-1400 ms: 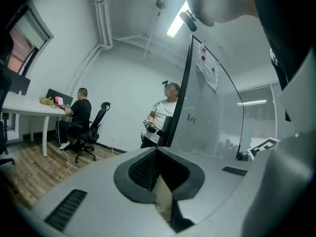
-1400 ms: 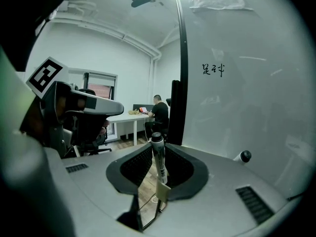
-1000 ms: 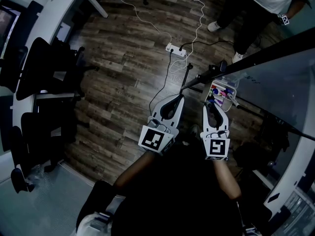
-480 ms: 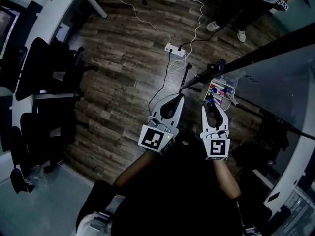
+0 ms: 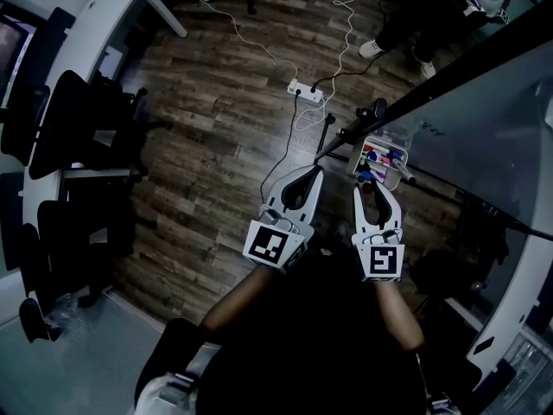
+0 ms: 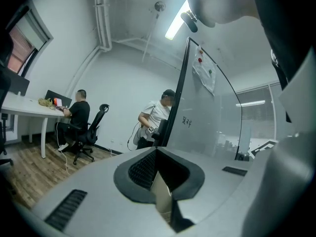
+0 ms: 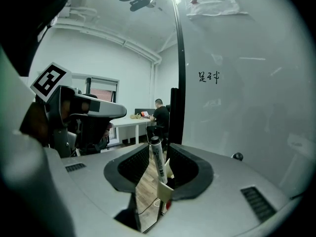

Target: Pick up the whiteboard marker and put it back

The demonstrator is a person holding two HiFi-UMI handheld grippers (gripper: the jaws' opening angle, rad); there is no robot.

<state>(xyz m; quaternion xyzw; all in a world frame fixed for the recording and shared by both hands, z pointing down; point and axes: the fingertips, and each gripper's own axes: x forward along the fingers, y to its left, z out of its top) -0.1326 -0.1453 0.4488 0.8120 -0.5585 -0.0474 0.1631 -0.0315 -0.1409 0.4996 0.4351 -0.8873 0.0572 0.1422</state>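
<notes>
My right gripper point(image 5: 378, 188) is held at the near side of the marker tray point(image 5: 403, 164), which is fixed to the lower edge of the whiteboard point(image 5: 484, 111). Its fingers have just been opening and now stand wide apart. The whiteboard marker point(image 7: 157, 162) stands nearly upright between them, and neither pad presses on it. Its lower end appears to sit in the tray, among the coloured markers point(image 5: 380, 156) already stored there, so I judge the return to be made and the release to be the step in hand. To finish well, I should keep the fingers fully spread and draw the right gripper straight back from the tray, along the line it points, without rolling it, so that no pad brushes the marker and tips it out. I should clear the tray completely before closing or lowering. My left gripper point(image 5: 316, 173) waits beside the right one, on the side away from the tray, its fingers together on nothing. It is best kept there, out of the withdrawal path.
</notes>
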